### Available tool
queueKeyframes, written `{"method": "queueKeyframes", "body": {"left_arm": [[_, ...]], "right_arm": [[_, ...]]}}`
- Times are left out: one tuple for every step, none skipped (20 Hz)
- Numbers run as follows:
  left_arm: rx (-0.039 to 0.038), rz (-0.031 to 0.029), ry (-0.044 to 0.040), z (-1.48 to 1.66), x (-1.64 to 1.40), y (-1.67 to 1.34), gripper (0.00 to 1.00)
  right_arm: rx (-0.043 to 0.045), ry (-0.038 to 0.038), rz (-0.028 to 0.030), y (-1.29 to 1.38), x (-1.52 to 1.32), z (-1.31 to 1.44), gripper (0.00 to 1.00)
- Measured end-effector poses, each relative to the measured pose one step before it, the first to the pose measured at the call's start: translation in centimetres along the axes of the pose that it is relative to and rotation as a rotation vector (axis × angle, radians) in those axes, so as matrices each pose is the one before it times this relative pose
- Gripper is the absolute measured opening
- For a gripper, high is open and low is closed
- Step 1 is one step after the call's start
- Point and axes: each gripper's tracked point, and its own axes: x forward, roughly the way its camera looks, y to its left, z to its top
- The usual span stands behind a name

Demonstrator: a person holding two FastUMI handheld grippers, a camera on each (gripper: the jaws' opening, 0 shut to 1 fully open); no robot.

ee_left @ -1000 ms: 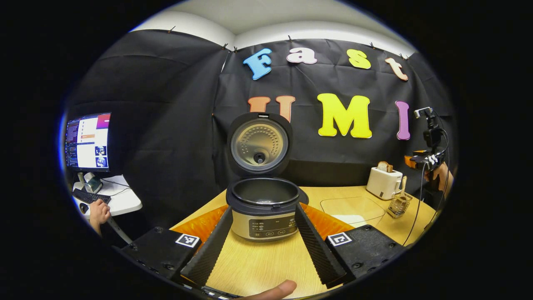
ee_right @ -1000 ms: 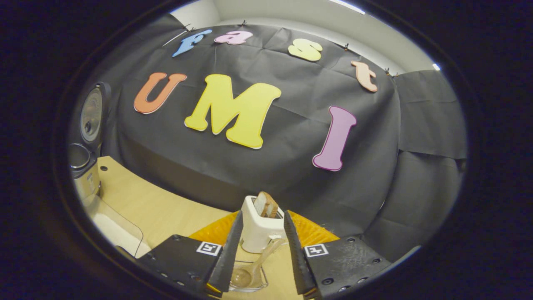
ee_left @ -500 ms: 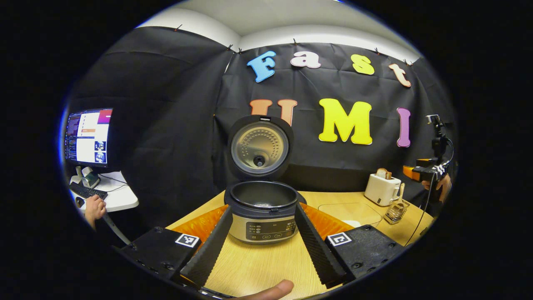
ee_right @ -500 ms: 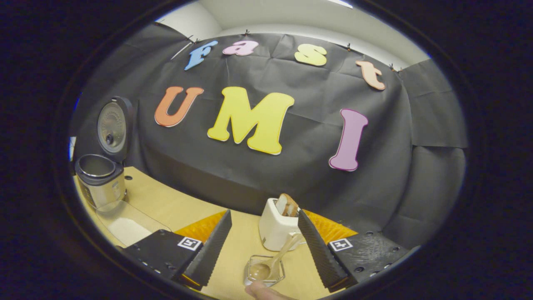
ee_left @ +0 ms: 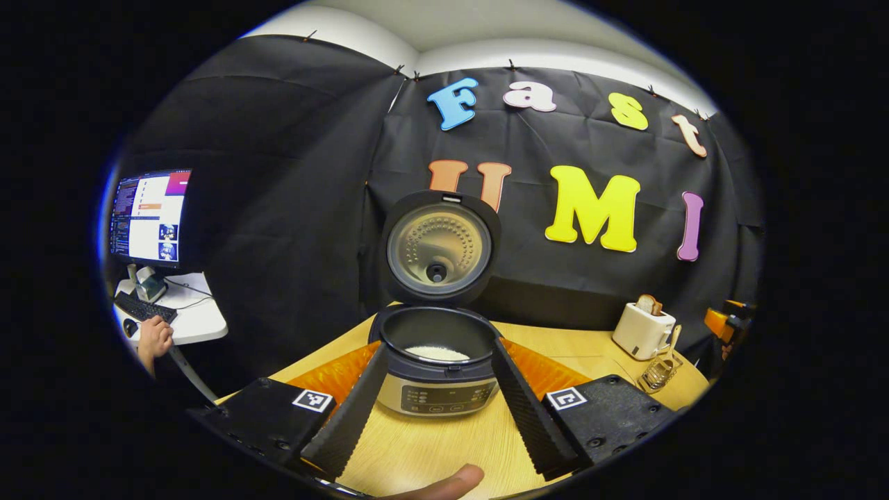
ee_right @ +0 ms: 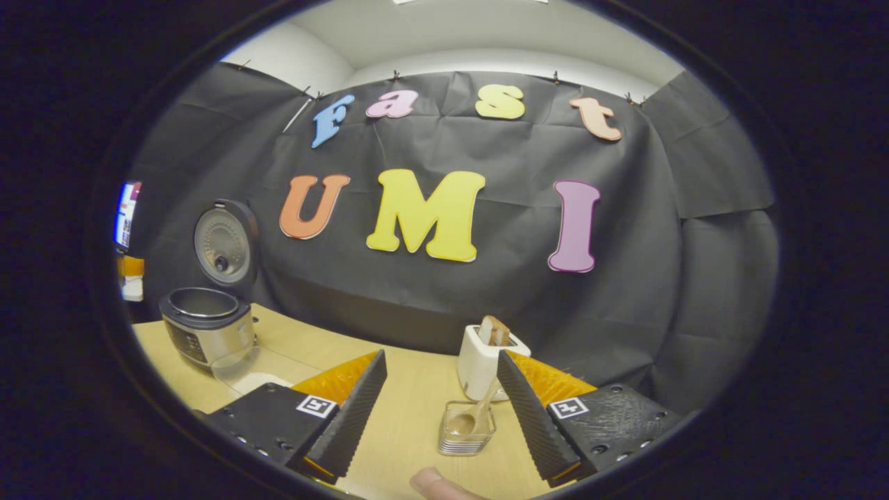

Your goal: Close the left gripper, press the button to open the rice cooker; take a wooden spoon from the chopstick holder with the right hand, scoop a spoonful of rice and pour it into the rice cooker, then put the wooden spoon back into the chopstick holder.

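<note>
1. Rice cooker (ee_left: 437, 361) stands on the wooden table (ee_left: 430, 451) with its lid (ee_left: 439, 248) raised upright behind the pot. Left gripper view looks into the pot: a small patch of white rice (ee_left: 437, 353) lies on the bottom.
2. Right gripper view sees the same cooker (ee_right: 207, 326) from the side, far left; from there the pot's contents cannot be made out.
3. Chopstick holder (ee_right: 467, 429), a clear ribbed container, sits just in front of the white toaster (ee_right: 484, 361). The wooden spoon (ee_right: 474, 415) stands in it, bowl down, handle leaning toward the toaster. In the left gripper view the holder (ee_left: 660, 371) is small at far right.
4. The toaster carries a slice of toast (ee_right: 494, 329) in its slot.
5. Left gripper (ee_left: 439, 406): fingers spread wide, framing the cooker's front, gripping nothing.
6. Right gripper (ee_right: 439, 410): fingers spread wide either side of the holder, apart from it, gripping nothing.
7. Left gripper view alone: a lit monitor (ee_left: 147, 217) and a hand (ee_left: 154, 338) at a keyboard on a side desk.
8. A clear tray (ee_right: 250, 371) lies on the table beside the cooker.
</note>
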Motion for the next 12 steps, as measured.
{"method": "queueKeyframes", "body": {"left_arm": [[0.01344,0.01634,-0.00934,0.867,0.491,0.448,0.96],[0.01482,0.01086,-0.00928,0.977,0.602,0.266,0.96],[0.00805,-0.00681,-0.00979,1.056,0.615,-0.131,0.95],[0.00019,-0.00526,-0.0031,0.952,0.711,-0.264,0.96],[-0.00317,-0.00753,-0.00405,0.941,0.621,-0.132,0.96],[-0.00364,-0.01075,-0.00727,1.035,0.64,-0.26,0.96],[0.00364,-0.00102,-0.00832,1.038,0.654,-0.049,0.96],[0.01118,0.00036,-0.00971,1.028,0.721,0.145,0.96],[0.01525,0.00528,-0.01118,1.03,0.716,0.05,0.96],[0.01726,0.0041,-0.01074,0.973,0.888,0.019,0.96],[0.01495,0.00121,-0.01022,0.853,0.904,-0.032,0.96],[0.01362,-0.00289,-0.01079,1.051,0.657,-0.412,0.96]], "right_arm": [[-0.00202,0.00183,-0.00025,-0.016,-0.649,-0.174,0.95],[-0.00268,0.00034,-0.00449,-0.134,-0.641,-0.143,0.95],[-0.00539,-0.00538,-0.0033,-0.119,-0.754,-0.09,0.95],[-0.00247,-0.01133,-0.00312,-0.152,-0.625,0.054,0.95],[0.00479,-0.00468,-0.01693,-0.397,-0.412,-0.246,0.95],[0.00849,0.0036,-0.0096,-0.122,-0.208,-0.323,0.95],[0.01282,0.01167,0.00077,0.252,-0.426,-0.496,0.95],[0.01629,0.01296,0.00334,0.187,-0.301,-0.457,0.95],[0.01754,0.00871,0.008,0.15,-0.208,-0.287,0.95],[0.0137,0.00626,0.01008,0.224,-0.152,-0.264,0.95],[0.00258,0.0034,0.00853,0.146,-0.112,-0.25,0.98],[-0.00378,-0.00606,0.00643,0.086,-0.017,-0.092,0.98]]}}
